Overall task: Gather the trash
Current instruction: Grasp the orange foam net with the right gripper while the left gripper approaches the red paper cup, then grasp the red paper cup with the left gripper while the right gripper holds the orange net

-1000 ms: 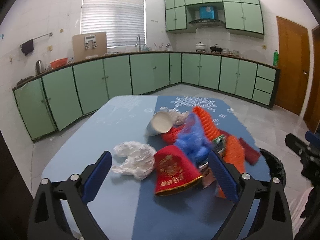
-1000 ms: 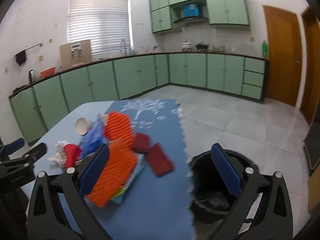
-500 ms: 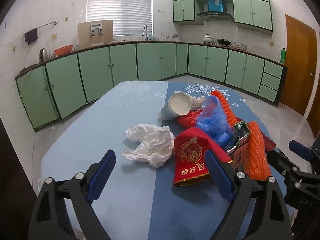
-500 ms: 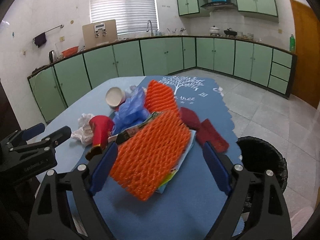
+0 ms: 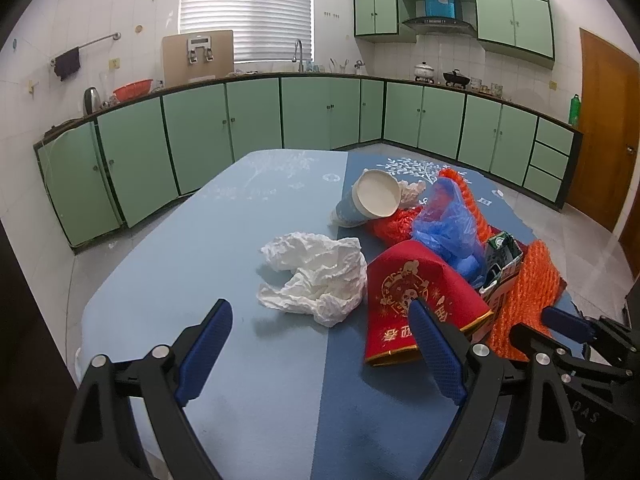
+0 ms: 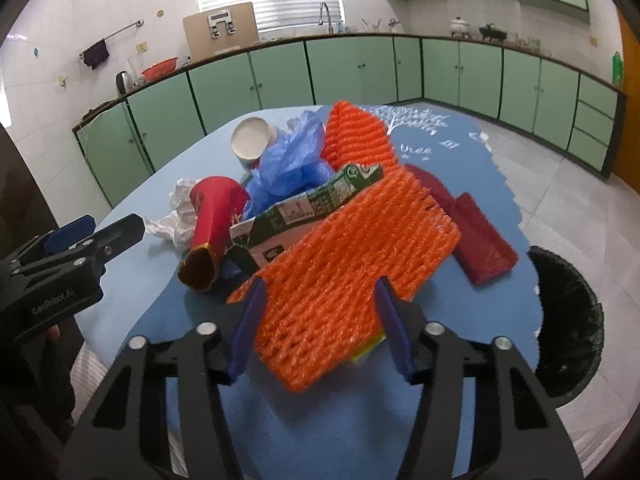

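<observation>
Trash is lying heaped on a blue table (image 5: pixel 224 248) in a green-cabineted kitchen, where a person is working a handheld gripper in each hand. The right gripper (image 6: pixel 322 320) is closing its jaws around the near edge of an orange foam net (image 6: pixel 344 264), which is sitting between the blue pads (image 6: pixel 248 320); whether they are pressing it yet cannot be told. The net is draping over a green and white carton (image 6: pixel 316 200), with a second orange net (image 6: pixel 356 136) and a blue plastic bag (image 6: pixel 288 160) behind it. Two dark red foam pieces (image 6: pixel 480 236) are lying to its right, near the table edge. A black-lined trash bin (image 6: pixel 568 312) is standing on the floor just beside that edge. The left gripper (image 5: pixel 320 344) is hovering with its jaws wide apart and nothing between them, low over the table in front of a crumpled white plastic bag (image 5: pixel 316 272) and a red paper cup (image 5: pixel 420 300) lying on its side. A white paper cup (image 5: pixel 372 200) is tipped over farther back.
</observation>
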The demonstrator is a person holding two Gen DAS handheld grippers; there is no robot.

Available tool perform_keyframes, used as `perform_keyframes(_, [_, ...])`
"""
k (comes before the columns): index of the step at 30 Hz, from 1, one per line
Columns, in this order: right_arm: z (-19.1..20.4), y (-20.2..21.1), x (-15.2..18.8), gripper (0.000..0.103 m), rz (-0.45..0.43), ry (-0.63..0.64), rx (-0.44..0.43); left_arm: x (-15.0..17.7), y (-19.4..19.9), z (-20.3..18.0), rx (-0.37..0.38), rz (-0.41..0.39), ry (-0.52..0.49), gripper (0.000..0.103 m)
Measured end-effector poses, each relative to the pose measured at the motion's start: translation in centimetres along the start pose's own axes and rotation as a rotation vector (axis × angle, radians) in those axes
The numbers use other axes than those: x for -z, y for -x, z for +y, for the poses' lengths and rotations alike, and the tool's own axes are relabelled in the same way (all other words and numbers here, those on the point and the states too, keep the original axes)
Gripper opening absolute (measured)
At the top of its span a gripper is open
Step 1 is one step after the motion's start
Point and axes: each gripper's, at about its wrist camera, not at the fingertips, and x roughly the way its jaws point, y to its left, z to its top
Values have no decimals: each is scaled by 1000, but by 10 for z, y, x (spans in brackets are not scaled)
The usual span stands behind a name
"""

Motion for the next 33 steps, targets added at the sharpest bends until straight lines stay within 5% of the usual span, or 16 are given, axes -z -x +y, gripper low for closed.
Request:
perform_keyframes(8, [-1,7,-1,11,-25,22,-60,2,-4,-2,-1,14,-2,88])
perform_keyframes(33, [-34,56,-18,9,-154,-4,23,-2,-2,-50,121,-5,-75,88])
